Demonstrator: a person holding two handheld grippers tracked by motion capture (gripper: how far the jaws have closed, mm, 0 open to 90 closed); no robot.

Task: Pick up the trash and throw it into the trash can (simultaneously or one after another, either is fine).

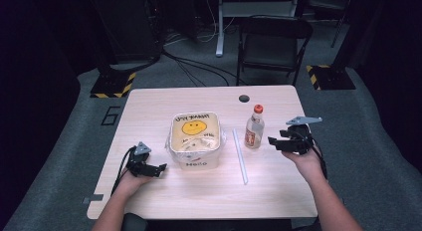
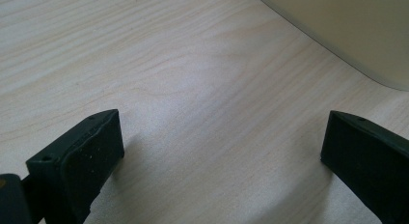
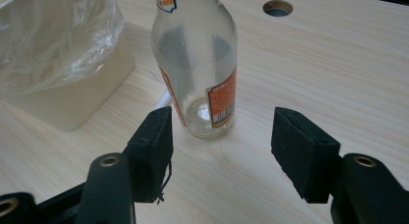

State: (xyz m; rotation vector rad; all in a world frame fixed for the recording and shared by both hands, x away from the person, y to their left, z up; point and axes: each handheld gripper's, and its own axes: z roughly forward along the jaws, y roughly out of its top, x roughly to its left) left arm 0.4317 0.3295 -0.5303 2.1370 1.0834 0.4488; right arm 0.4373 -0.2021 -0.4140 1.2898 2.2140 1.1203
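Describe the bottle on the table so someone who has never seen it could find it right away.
On the pale wooden table, look right of the cream tub with the smiley face. The bottle stands upright there, before the open right gripper. It is clear glass, seemingly empty, with an orange label.

We see a light wooden table (image 1: 209, 191) with a round cable hole (image 1: 244, 98). On it stand a bag-lined cream bin (image 1: 195, 139) and a clear glass bottle (image 1: 254, 127); between them lies a white straw (image 1: 240, 156).
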